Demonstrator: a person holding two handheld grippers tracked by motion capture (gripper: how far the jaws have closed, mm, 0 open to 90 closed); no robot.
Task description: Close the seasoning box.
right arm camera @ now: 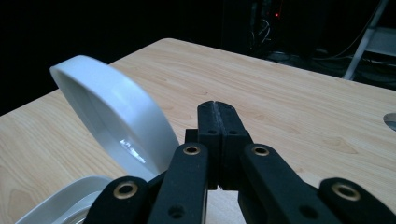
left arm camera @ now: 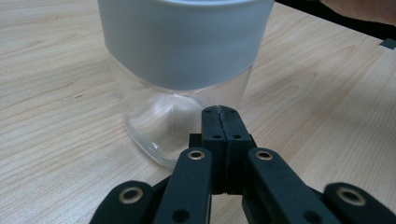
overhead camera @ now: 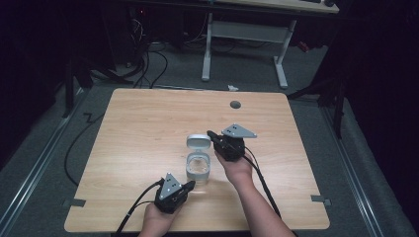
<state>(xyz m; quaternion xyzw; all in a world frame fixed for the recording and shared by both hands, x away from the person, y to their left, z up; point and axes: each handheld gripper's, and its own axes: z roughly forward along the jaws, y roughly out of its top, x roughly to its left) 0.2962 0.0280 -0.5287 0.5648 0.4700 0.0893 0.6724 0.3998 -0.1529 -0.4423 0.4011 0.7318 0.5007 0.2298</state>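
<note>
Flanking the open-lidded glass jar (overhead camera: 198, 167) on the wooden table (overhead camera: 138, 128), left gripper (overhead camera: 189, 186) and right gripper (overhead camera: 211, 134) are both pinched closed, empty.

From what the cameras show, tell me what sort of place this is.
Probably a lab or recording workspace: a bare wooden table under dark surroundings, loose cables on the grey carpet, and a second white-legged desk behind.
</note>
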